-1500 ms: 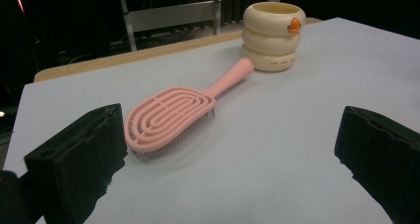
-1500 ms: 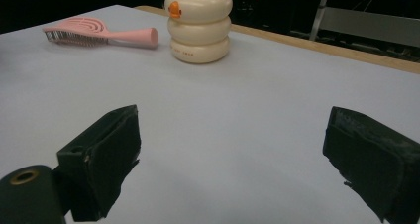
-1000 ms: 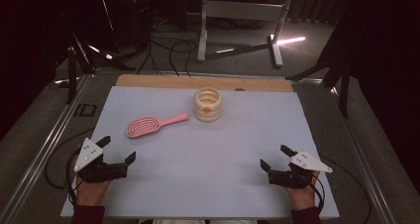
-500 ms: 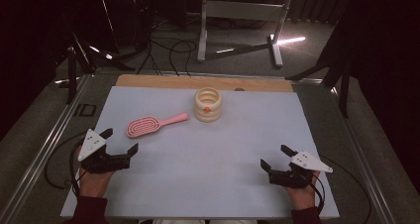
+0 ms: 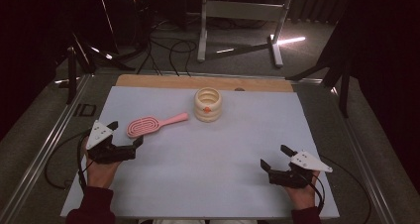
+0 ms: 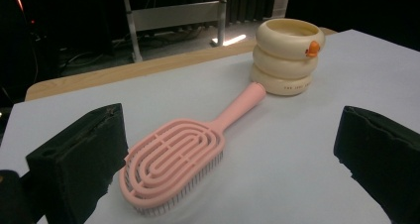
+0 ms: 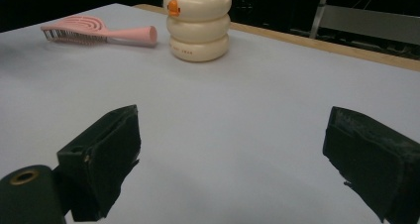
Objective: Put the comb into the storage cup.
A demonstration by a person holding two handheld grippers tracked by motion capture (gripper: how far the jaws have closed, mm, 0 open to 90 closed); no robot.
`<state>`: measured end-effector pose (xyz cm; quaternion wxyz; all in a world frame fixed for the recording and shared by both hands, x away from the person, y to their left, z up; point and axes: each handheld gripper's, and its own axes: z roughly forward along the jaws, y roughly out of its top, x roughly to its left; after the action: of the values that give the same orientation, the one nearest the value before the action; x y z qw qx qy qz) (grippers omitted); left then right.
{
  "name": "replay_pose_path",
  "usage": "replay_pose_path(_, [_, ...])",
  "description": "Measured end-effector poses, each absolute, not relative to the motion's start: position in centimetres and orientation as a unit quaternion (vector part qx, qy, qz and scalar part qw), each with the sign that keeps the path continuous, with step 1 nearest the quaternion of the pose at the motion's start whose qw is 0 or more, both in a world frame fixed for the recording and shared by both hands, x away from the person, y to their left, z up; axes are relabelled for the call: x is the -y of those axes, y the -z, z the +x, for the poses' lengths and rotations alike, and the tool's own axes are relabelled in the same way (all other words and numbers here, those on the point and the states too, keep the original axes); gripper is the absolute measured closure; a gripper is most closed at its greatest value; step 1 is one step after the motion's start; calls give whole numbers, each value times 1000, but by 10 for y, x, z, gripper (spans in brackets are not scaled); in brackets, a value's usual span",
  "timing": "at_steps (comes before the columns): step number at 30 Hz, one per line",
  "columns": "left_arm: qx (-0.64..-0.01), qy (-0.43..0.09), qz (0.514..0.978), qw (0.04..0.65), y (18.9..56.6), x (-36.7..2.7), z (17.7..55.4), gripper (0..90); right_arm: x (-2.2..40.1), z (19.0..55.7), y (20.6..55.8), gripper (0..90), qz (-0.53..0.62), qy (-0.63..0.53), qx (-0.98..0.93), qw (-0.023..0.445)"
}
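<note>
A pink hairbrush (image 5: 151,125) lies flat on the white table cover (image 5: 237,140), handle pointing toward a cream ringed cup (image 5: 207,104) with an orange mark. My left gripper (image 5: 126,134) is open just short of the brush head, its jaws wide on either side. In the left gripper view the hairbrush (image 6: 185,154) lies between the jaws, with the cup (image 6: 287,55) behind it. My right gripper (image 5: 276,157) rests open near the front right, nothing between its jaws. The right gripper view shows the cup (image 7: 198,23) and the hairbrush (image 7: 99,33) far off.
A wooden strip (image 5: 198,81) runs along the table's far edge. Metal rails (image 5: 44,149) flank the table on both sides. Beyond the table, cables and a metal stand base (image 5: 237,30) sit on the dark floor.
My left gripper has moved forward and to the right, up to the brush head. The right gripper has stayed put.
</note>
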<state>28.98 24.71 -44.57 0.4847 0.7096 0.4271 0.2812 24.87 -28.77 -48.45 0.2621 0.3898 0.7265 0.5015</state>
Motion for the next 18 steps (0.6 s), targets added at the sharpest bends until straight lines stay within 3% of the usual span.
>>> replay_pose_path(18, [-437,-274,710,480,442,-235,317,5,287,249,485,78,389,-501,-728,260])
